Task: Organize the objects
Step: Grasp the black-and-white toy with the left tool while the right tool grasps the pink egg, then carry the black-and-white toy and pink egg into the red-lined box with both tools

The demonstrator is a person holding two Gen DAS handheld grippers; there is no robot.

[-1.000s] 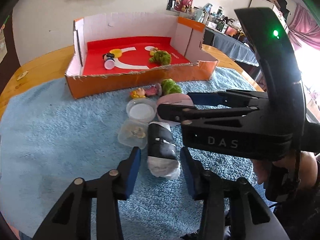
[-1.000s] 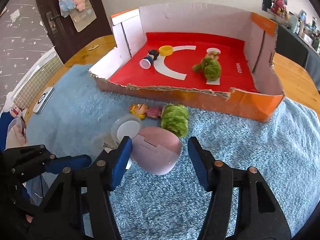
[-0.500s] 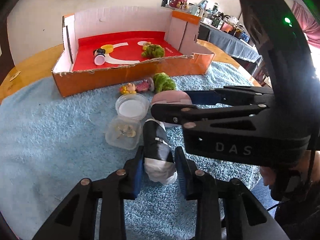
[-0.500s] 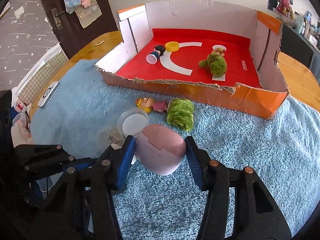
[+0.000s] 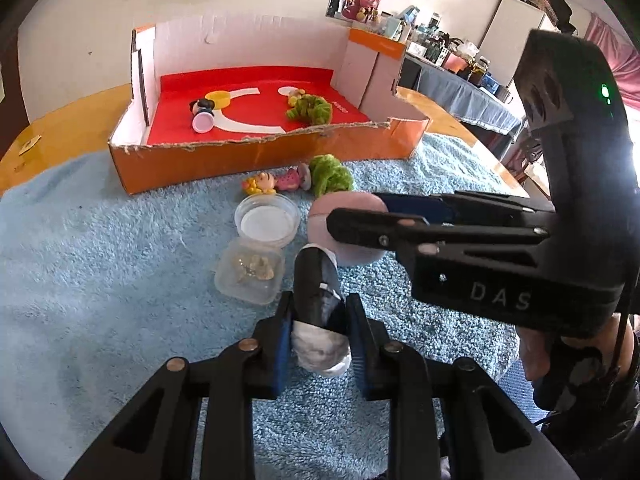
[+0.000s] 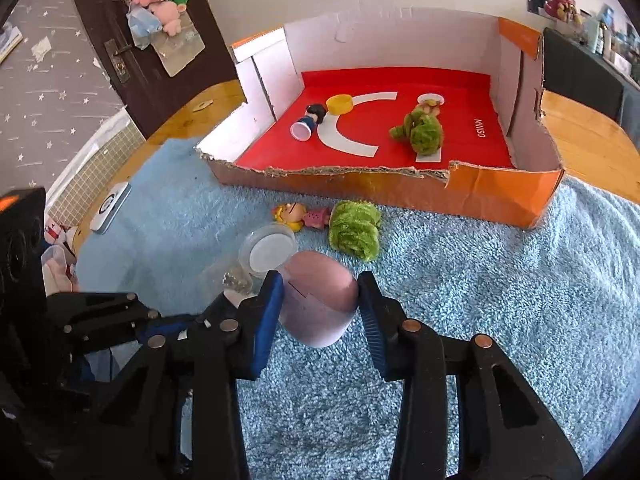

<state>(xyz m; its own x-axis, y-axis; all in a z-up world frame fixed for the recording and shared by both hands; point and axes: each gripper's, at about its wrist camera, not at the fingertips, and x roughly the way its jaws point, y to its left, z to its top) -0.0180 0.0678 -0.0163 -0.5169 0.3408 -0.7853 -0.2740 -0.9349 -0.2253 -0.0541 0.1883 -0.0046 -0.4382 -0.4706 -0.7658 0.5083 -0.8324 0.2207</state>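
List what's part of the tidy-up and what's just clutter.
Job: sock roll in left gripper; pink egg in right gripper; doll; green plush; tubs; box.
Clutter: door toys; white gadget.

A dark brown door (image 6: 120,40) with plush toys (image 6: 156,4) hung on it stands behind the wooden table (image 6: 580,128). A blue-draped side table (image 5: 460,96) holds clutter, near a white cabinet (image 5: 508,44).

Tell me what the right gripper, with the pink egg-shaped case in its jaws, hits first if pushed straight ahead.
Probably the green plush toy on the blue towel, just beyond the pink egg-shaped case held by the right gripper; behind it stands the cardboard box's orange front wall. Depth is uncertain.
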